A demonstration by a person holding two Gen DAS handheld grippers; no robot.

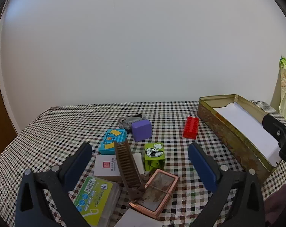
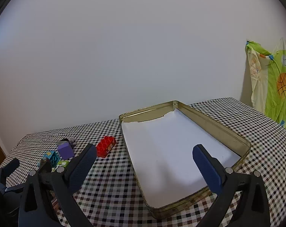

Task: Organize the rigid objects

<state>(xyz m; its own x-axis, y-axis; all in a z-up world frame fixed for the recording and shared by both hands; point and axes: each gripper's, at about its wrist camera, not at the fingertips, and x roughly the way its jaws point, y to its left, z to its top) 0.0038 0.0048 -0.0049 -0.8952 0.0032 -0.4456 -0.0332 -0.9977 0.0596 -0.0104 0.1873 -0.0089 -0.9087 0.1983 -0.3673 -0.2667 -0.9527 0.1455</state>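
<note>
Item: loose rigid pieces, clustered on checked table [image 1: 67, 121], left of empty tin [image 2: 215, 130]. Left hand-held gripper [image 1: 140, 158] and right hand-held gripper [image 2: 144, 159]: jaws wide, nothing held. Advice: take the comb [image 1: 127, 166] lying topmost first, squarely.

Both grippers look the same: the left gripper [image 1: 140, 152] and right gripper [image 2: 144, 153] have chunky black plastic arms, dark blue textured pads [image 2: 82, 167] and shiny silver screws [image 1: 55, 168].
</note>
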